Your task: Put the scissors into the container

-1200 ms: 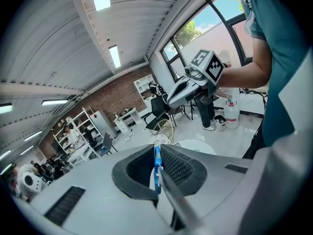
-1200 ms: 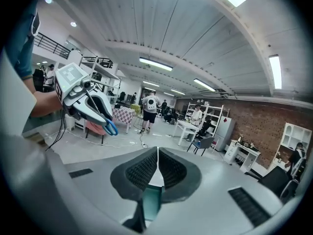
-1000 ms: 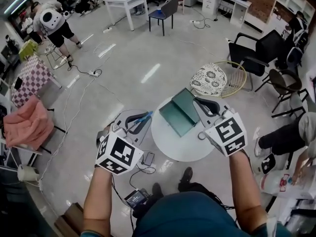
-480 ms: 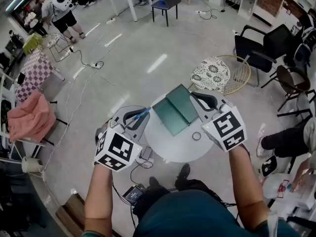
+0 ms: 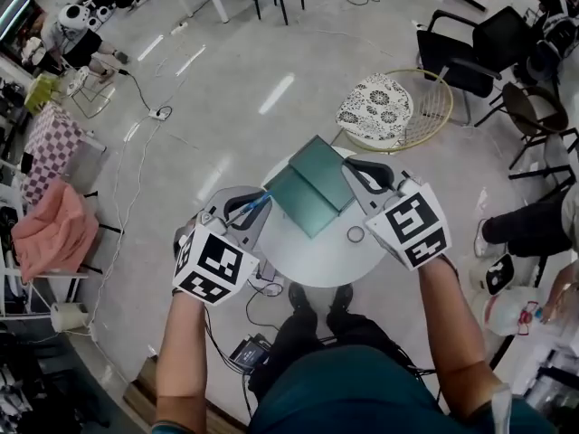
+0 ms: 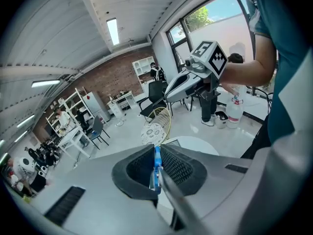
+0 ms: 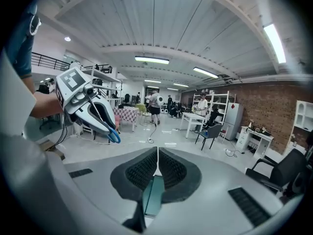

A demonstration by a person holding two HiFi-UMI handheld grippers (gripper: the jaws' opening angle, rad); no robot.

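A green container [image 5: 308, 193] lies with its lid open on a small round white table [image 5: 317, 256]. My left gripper [image 5: 242, 212] hangs at the table's left edge, shut on blue-handled scissors [image 5: 256, 205] whose end points toward the container's left side. In the left gripper view the scissors [image 6: 157, 160] sit upright between the pads of that gripper [image 6: 155, 153], a blade running back toward the camera. My right gripper [image 5: 351, 168] is shut and empty at the container's right edge. Its own view shows the shut gripper [image 7: 157, 155] over the container [image 7: 152, 195].
A small ring [image 5: 355, 234] lies on the table near the right gripper. A wicker chair with a patterned cushion [image 5: 384, 120] stands just behind the table. Black chairs [image 5: 457, 52] and a seated person's legs [image 5: 516, 229] are at the right. Cables and a device [image 5: 253, 355] lie on the floor.
The head camera has shifted, so the table sits lower and more central. My left gripper with the scissors is slightly closer to the container's left edge. The right gripper stays beside the container.
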